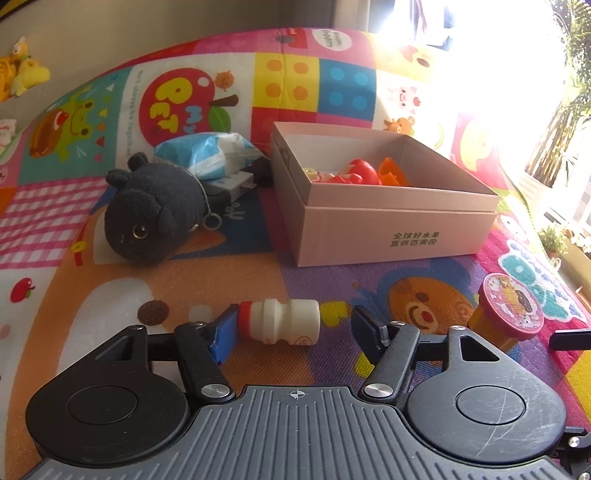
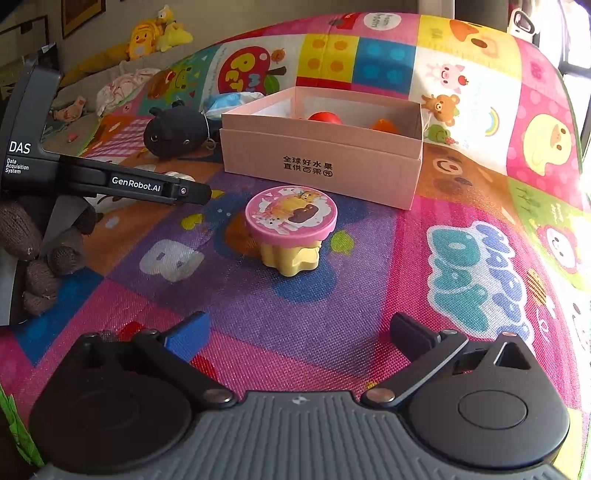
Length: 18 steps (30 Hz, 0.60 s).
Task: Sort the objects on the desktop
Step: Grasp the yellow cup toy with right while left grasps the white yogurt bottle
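Observation:
A small white toy bottle (image 1: 280,321) with a red cap lies on its side on the play mat, between the fingers of my left gripper (image 1: 295,325). The blue left pad (image 1: 223,332) touches the cap end, while a gap remains at the right pad (image 1: 365,328), so the gripper is open. A pink-lidded yellow toy cup (image 2: 291,210) stands upright ahead of my right gripper (image 2: 299,323), which is wide open and holds nothing. The same cup (image 1: 513,306) shows at the right of the left wrist view. Behind stands an open pink cardboard box (image 1: 399,221) holding red toys (image 1: 358,171) and an orange toy (image 1: 395,171).
A black plush animal (image 1: 155,210) lies left of the box, with a blue-white packet (image 1: 210,151) and a white device (image 1: 232,184) behind it. The left gripper's body (image 2: 147,184) and a knitted-gloved hand (image 2: 37,251) fill the right view's left side. Yellow plush toys (image 2: 155,33) sit beyond the mat.

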### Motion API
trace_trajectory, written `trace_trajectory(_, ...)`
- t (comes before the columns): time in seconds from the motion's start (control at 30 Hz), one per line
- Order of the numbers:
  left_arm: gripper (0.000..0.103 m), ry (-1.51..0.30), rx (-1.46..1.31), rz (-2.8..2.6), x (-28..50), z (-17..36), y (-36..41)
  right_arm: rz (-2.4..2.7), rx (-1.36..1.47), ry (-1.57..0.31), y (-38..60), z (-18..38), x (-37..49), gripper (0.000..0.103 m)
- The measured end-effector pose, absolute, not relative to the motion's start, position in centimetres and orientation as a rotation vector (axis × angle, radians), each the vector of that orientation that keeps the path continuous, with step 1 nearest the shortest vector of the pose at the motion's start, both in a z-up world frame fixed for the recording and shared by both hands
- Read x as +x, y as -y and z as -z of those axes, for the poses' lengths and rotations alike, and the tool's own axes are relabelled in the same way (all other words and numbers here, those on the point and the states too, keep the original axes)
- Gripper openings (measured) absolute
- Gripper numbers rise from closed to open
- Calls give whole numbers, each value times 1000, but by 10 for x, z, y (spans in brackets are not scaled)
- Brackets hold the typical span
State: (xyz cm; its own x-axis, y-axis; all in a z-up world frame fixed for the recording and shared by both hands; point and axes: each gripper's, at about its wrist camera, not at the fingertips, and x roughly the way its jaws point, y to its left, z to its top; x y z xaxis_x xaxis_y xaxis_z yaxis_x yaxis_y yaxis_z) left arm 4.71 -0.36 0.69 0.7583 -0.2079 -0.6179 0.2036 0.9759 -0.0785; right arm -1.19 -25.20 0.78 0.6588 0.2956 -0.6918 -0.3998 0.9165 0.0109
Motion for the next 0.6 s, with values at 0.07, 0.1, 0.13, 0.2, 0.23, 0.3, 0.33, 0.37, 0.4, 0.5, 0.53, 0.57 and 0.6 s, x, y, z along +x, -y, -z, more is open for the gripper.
trace_trajectory(0.07, 60, -672, -5, 220, 47, -7, 1, -394, -149, -754, 251, -8, -12, 103)
trace_trajectory(0.1, 57, -672, -5, 217, 47, -7, 0, -395, -150, -753, 251, -8, -12, 103)
trace_trajectory(0.13, 55, -672, -2, 213, 47, -7, -1, -397, -152, -752, 251, -8, -12, 103)
trace_trajectory(0.2, 49, -673, 10, 207, 45, -8, -2, -414, -160, -745, 249, -10, -11, 103)
trace_trajectory(0.23, 49, -675, 12, 212, 43, -9, -3, -415, -167, -730, 247, -11, -11, 103)
trace_trajectory(0.3, 48, -680, 14, 225, 37, -10, -4, -395, -183, -682, 243, -16, -10, 103)
trace_trajectory(0.33, 48, -682, 17, 232, 33, -11, -4, -389, -191, -657, 241, -20, -9, 102)
trace_trajectory(0.37, 48, -684, 19, 239, 29, -11, -4, -387, -195, -630, 239, -26, -7, 101)
trace_trajectory(0.4, 48, -686, 21, 247, 24, -12, -4, -389, -198, -615, 237, -29, -5, 99)
trace_trajectory(0.5, 48, -689, 23, 265, 14, -13, -3, -399, -229, -603, 228, -35, 8, 90)
trace_trajectory(0.53, 48, -689, 24, 270, 12, -14, -3, -402, -239, -610, 225, -34, 13, 87)
trace_trajectory(0.57, 48, -688, 24, 275, 9, -15, -3, -402, -245, -622, 222, -33, 18, 82)
trace_trajectory(0.6, 48, -686, 25, 281, 7, -16, -2, -400, -249, -639, 221, -32, 23, 79)
